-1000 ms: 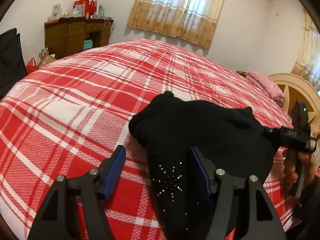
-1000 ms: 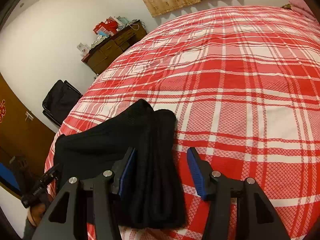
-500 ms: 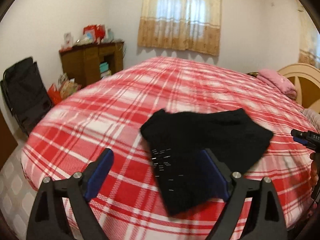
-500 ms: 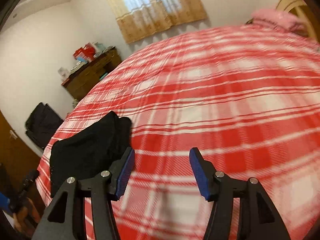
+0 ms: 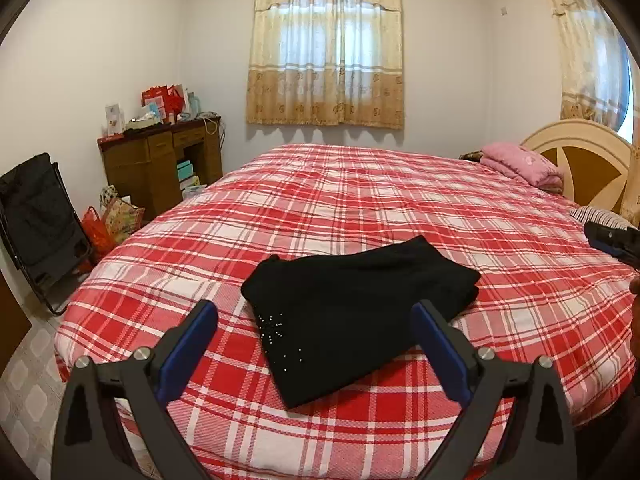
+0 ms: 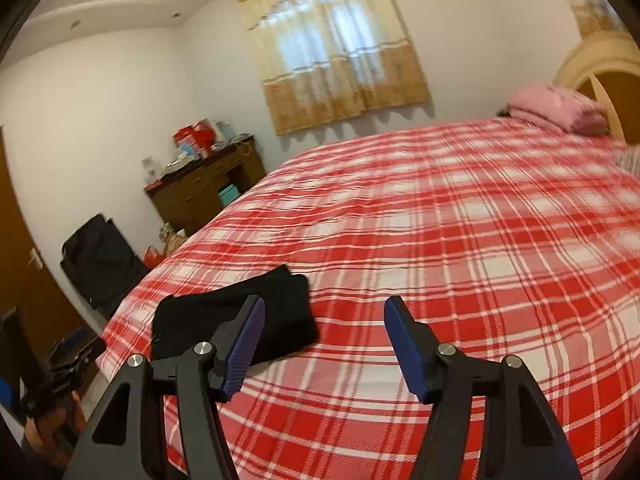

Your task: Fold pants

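Observation:
The black pants [image 5: 352, 312] lie folded into a compact stack on the red plaid bed [image 5: 360, 208], near its front edge, with small studs showing on the near corner. My left gripper [image 5: 314, 332] is open and empty, held above and short of the pants. In the right wrist view the pants [image 6: 240, 320] lie at the left, partly behind the left finger. My right gripper [image 6: 324, 340] is open and empty, raised over bare bedspread [image 6: 440, 240] to the right of the pants. The right gripper's tip [image 5: 612, 240] shows at the left view's right edge.
A pink folded blanket [image 5: 520, 164] and a cream headboard [image 5: 580, 160] stand at the bed's far right. A wooden desk [image 5: 160, 164] with clutter and a black folding chair [image 5: 36, 220] stand left of the bed. Curtains [image 5: 324, 48] hang on the far wall.
Both grippers have pulled back and risen away from the pants, which were between the left gripper's fingers a second ago. The pants stay folded on the bed.

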